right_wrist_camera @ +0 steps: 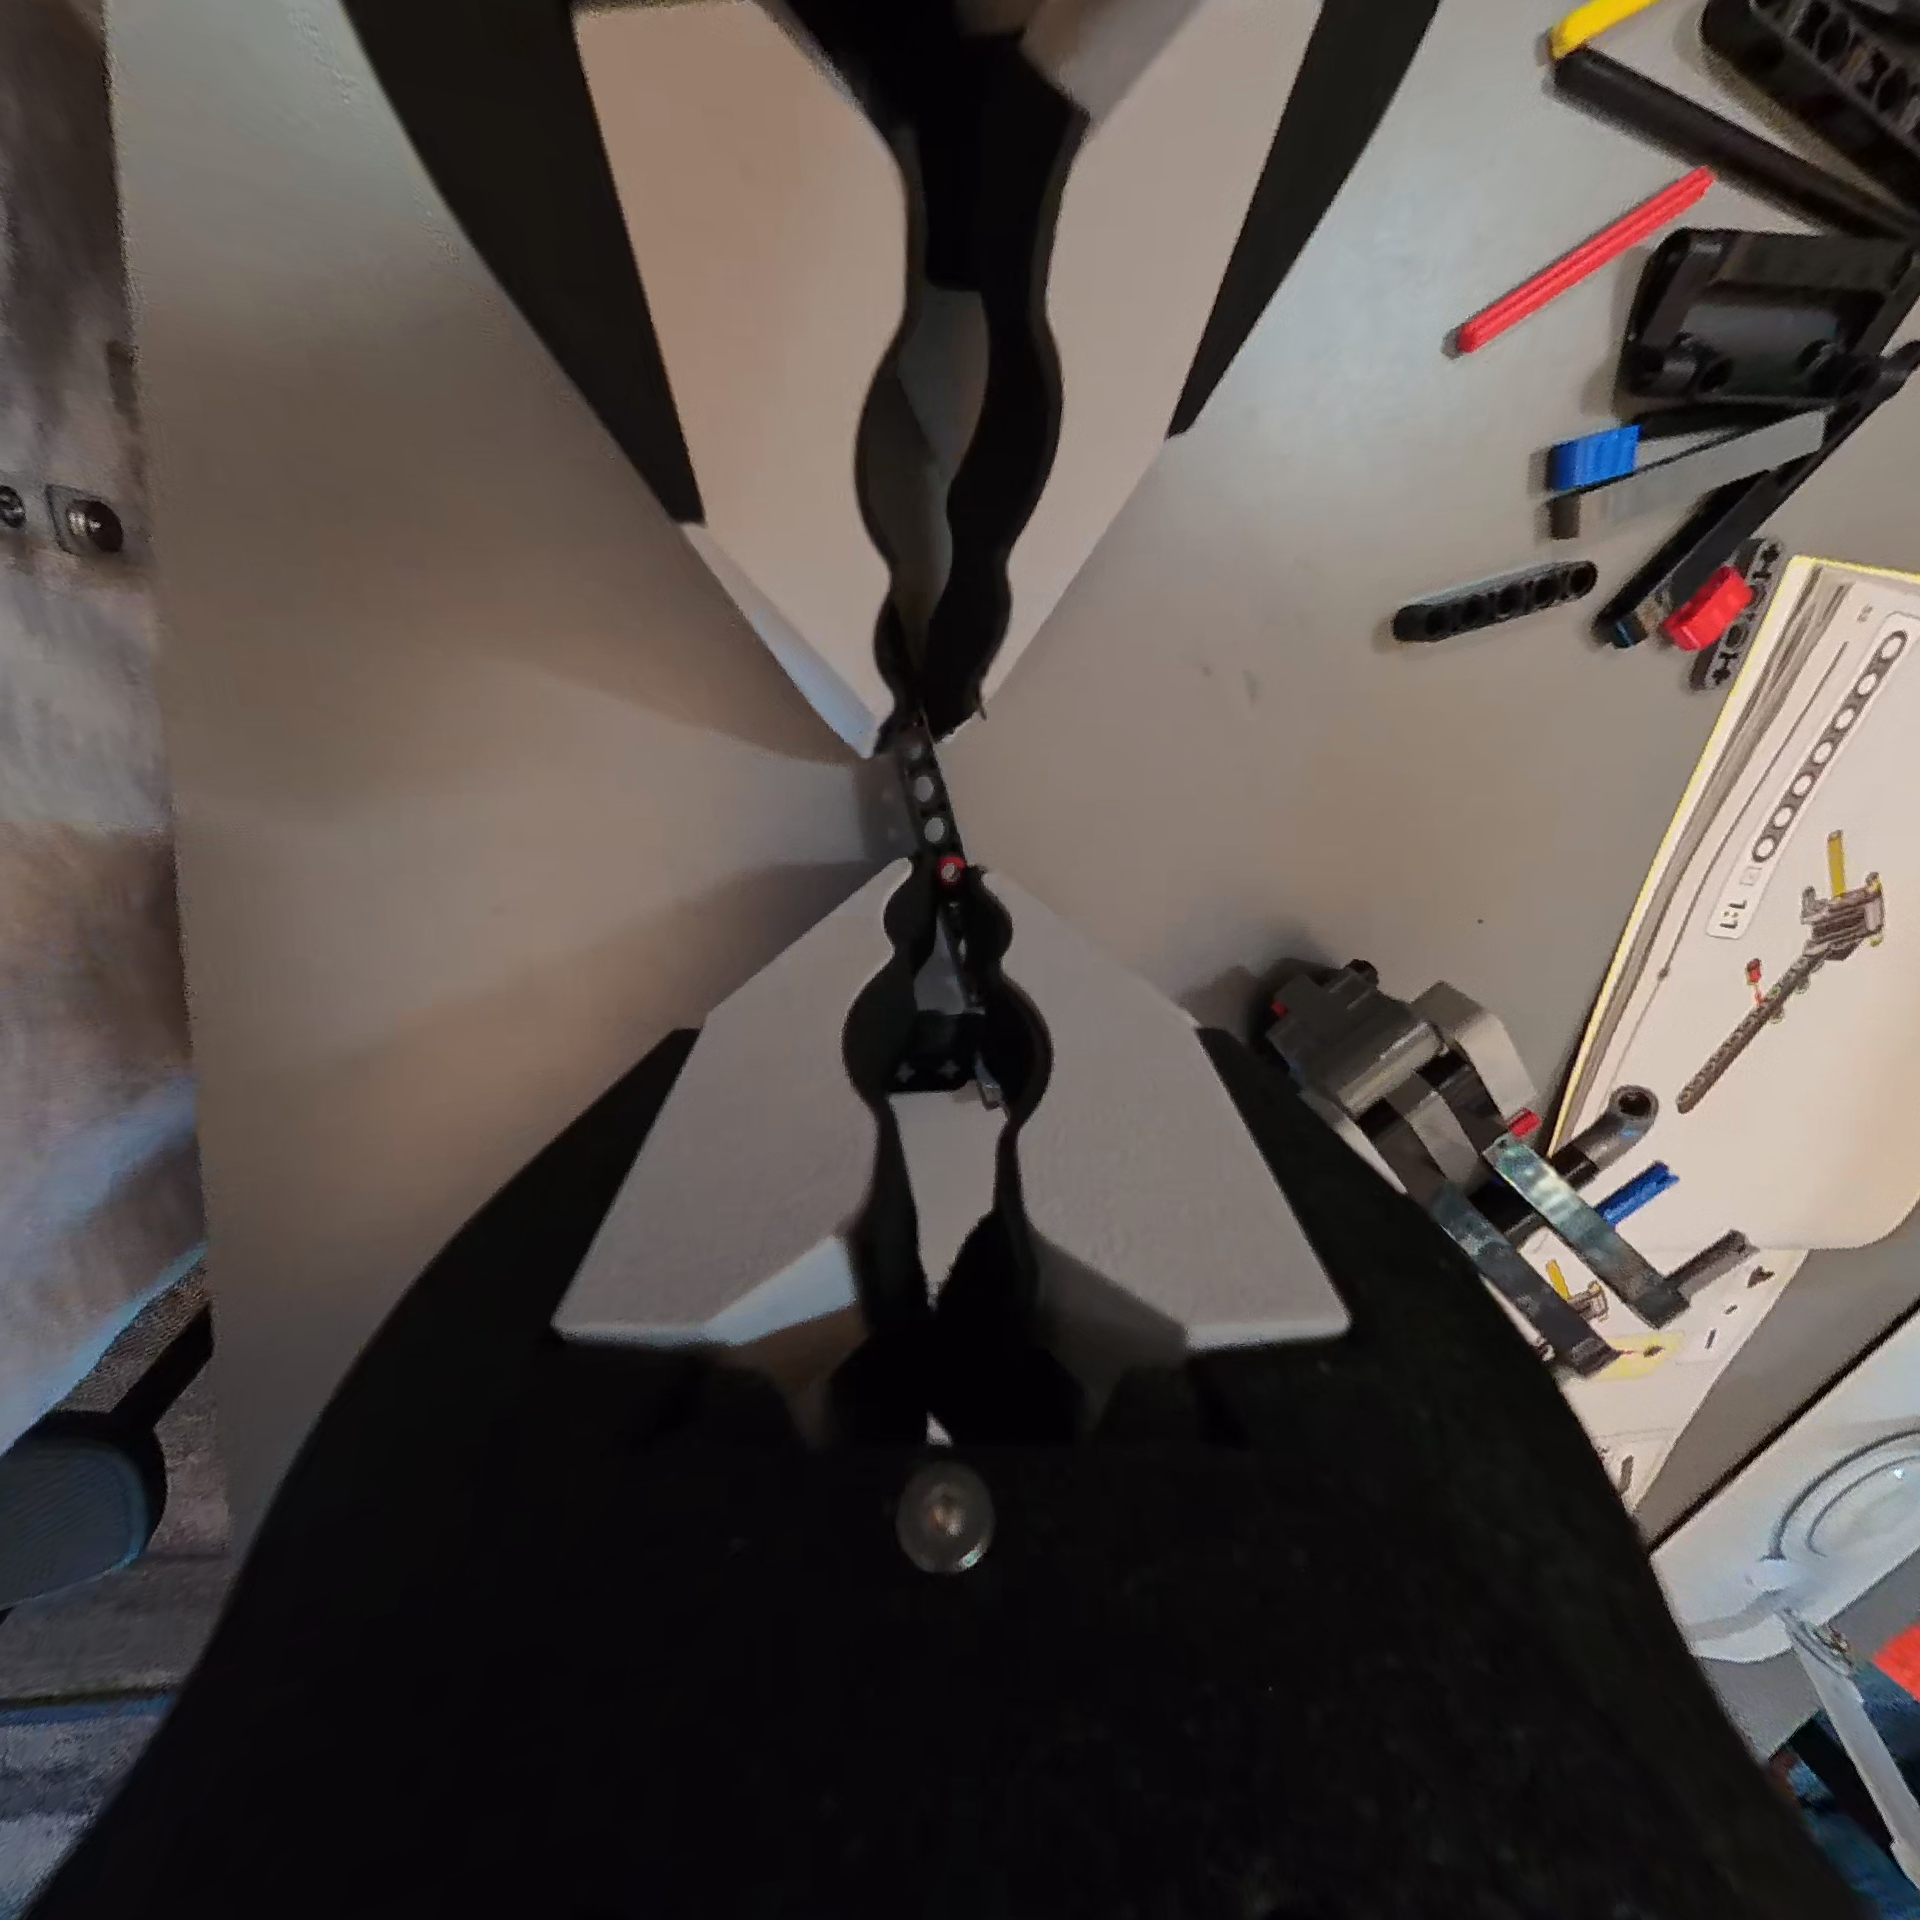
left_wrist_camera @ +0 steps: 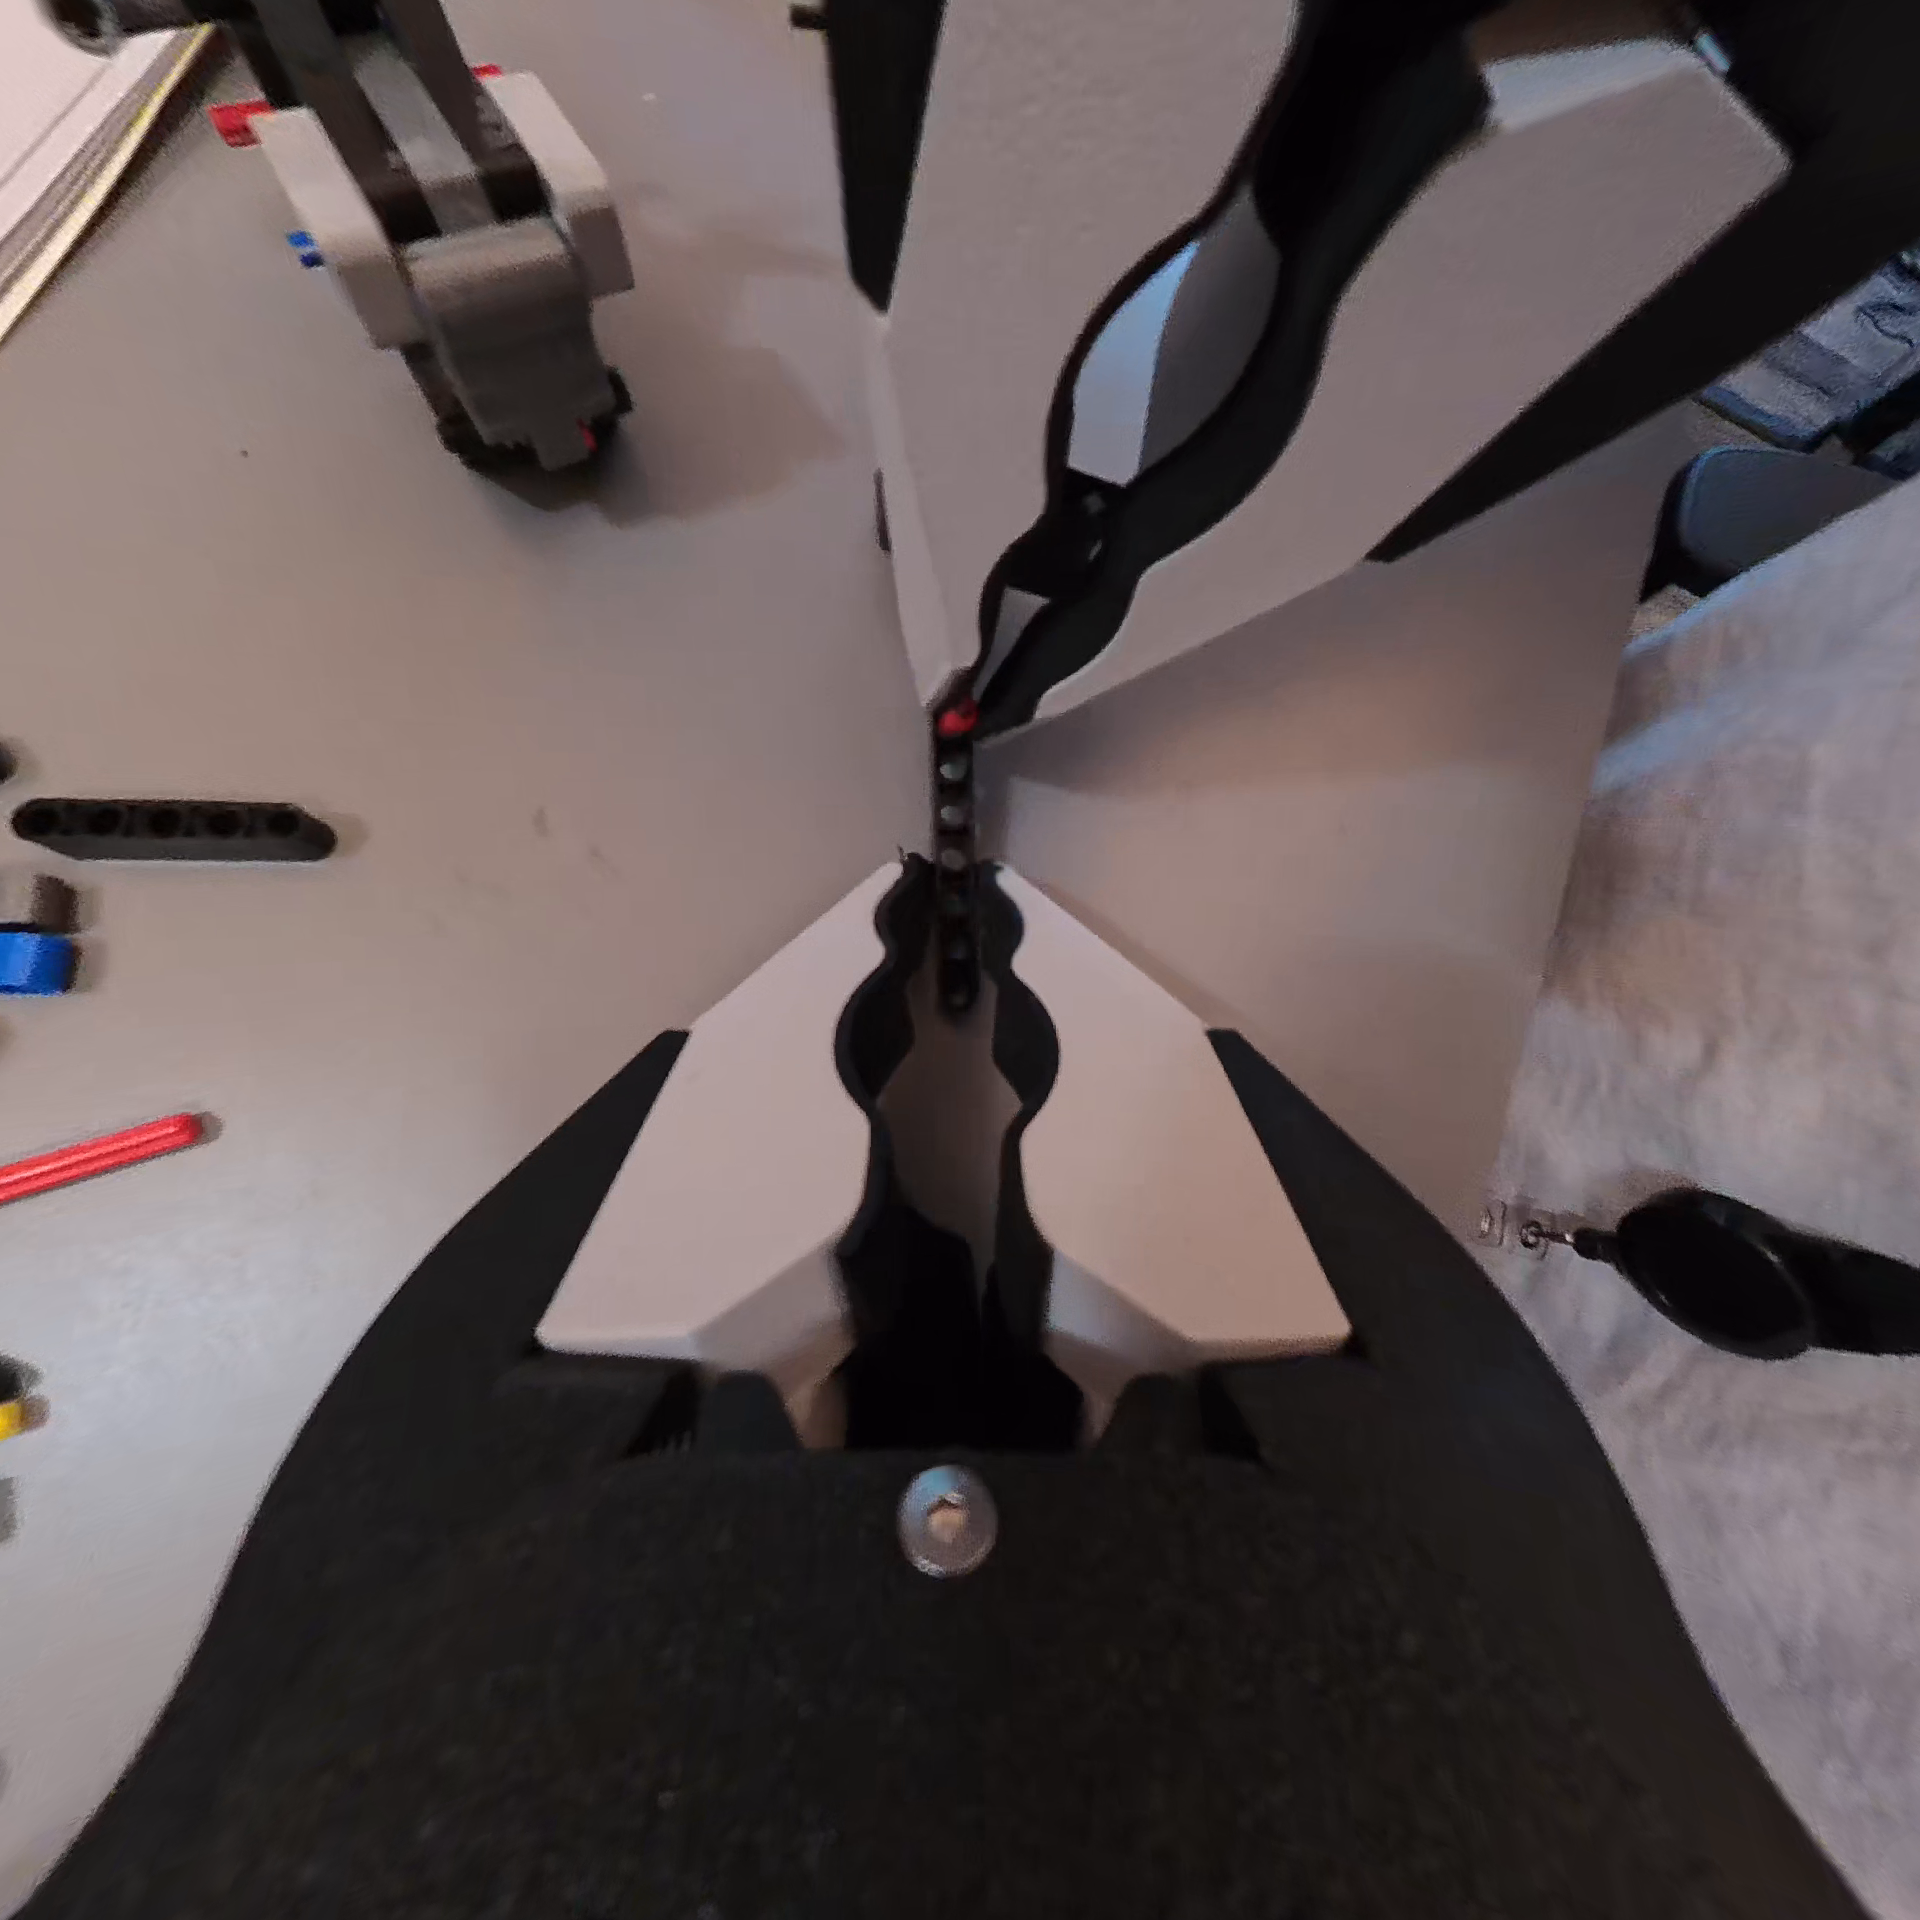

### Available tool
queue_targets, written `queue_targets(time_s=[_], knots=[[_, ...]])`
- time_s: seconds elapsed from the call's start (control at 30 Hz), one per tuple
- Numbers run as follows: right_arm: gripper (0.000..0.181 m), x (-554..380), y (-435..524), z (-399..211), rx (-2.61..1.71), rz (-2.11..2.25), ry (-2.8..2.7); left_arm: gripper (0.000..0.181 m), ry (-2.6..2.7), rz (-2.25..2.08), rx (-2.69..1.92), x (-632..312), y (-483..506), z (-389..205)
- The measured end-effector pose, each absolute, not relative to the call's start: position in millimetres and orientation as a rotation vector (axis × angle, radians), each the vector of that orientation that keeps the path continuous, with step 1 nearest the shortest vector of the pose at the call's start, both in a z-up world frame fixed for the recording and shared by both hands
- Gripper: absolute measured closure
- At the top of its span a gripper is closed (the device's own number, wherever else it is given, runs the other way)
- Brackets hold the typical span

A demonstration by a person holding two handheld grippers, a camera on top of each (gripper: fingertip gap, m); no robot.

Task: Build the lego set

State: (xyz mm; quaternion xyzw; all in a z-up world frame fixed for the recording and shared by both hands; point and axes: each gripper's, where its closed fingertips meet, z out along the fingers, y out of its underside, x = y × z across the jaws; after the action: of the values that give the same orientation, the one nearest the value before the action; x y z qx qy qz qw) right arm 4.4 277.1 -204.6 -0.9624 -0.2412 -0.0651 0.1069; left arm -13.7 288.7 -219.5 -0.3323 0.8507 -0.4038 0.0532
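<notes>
Two handheld grippers are meeting tip to tip above a pale grey table point(left_wrist_camera: 520, 644), both pinching the same thin black Lego beam point(left_wrist_camera: 954, 831) with a row of round holes. In the left wrist view, the left gripper point(left_wrist_camera: 951, 904) is reaching forward from the bottom of the frame, its wavy black fingers closed tightly on the near end of the beam. From the top right, the right gripper point(left_wrist_camera: 971, 707) is slanting down to the beam's far end, where a small red pin point(left_wrist_camera: 956, 717) is sitting. In the right wrist view, the right gripper is clamping that red-pinned end, with a small dark part held deeper between its fingers; what that part is cannot be told. The beam is hanging in the air between the two grippers, clear of the table.

Several loose pieces are lying on the table: a black holed beam point(left_wrist_camera: 171, 829), a red axle point(left_wrist_camera: 99, 1153), a blue pin point(left_wrist_camera: 31, 961). Farther back, a grey and black partly built model point(left_wrist_camera: 468, 229) is standing. An open instruction booklet point(right_wrist_camera: 1756, 914) is lying beside it.
</notes>
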Motion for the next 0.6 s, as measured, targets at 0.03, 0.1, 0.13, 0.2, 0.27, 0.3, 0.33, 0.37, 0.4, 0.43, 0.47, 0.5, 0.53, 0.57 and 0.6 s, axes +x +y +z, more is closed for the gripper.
queue_targets(time_s=[0.03,0.1,0.13,0.2,0.27,0.3,0.33,0.37,0.4,0.43,0.47,0.5,0.53,0.57,0.6], knots=[[0.178,6.3,277.2,-204.3,-2.828,-0.203,-0.702,0.175,2.577,-1.230,-1.039,-11.2,289.2,-219.4],[0.178,4.4,279.0,-199.0,-2.778,-0.198,-0.683,0.176,2.562,-1.228,-1.066,-8.1,289.6,-219.3],[0.178,3.5,283.1,-190.5,-2.721,-0.205,-0.650,0.176,2.537,-1.211,-1.081,-5.3,291.4,-219.3],[0.178,2.0,286.4,-168.6,-2.604,-0.195,-0.548,0.176,2.502,-1.212,-1.159,-3.2,292.7,-219.3],[0.178,12.2,282.0,-145.2,-2.483,-0.236,-0.385,0.176,2.466,-1.270,-1.323,-4.7,289.8,-218.2],[0.178,18.2,274.7,-138.1,-2.441,-0.249,-0.295,0.176,2.432,-1.293,-1.392,-4.5,288.7,-217.8],[0.177,24.2,266.1,-132.9,-2.394,-0.269,-0.210,0.176,2.399,-1.300,-1.440,-4.2,287.9,-217.7],[0.177,28.2,256.5,-130.7,-2.350,-0.276,-0.132,0.176,2.370,-1.294,-1.465,-4.1,287.2,-217.6],[0.177,28.3,246.5,-131.8,-2.313,-0.256,-0.060,0.176,2.346,-1.280,-1.478,-3.9,286.2,-217.7],[0.177,27.4,237.5,-134.3,-2.276,-0.233,0.011,0.176,2.326,-1.270,-1.485,-4.2,284.5,-217.6],[0.177,26.4,229.5,-137.4,-2.236,-0.215,0.081,0.175,2.316,-1.278,-1.493,-5.7,280.1,-216.8],[0.177,24.0,221.9,-142.5,-2.207,-0.193,0.143,0.172,2.317,-1.302,-1.508,-8.4,273.6,-216.0],[0.177,20.4,214.6,-149.9,-2.198,-0.171,0.192,0.170,2.324,-1.325,-1.527,-11.4,266.3,-215.8],[0.177,17.3,207.4,-157.7,-2.203,-0.168,0.229,0.167,2.325,-1.351,-1.547,-13.9,258.9,-215.1],[0.177,15.2,200.9,-163.9,-2.208,-0.185,0.254,0.163,2.328,-1.379,-1.561,-16.2,251.0,-214.1]])
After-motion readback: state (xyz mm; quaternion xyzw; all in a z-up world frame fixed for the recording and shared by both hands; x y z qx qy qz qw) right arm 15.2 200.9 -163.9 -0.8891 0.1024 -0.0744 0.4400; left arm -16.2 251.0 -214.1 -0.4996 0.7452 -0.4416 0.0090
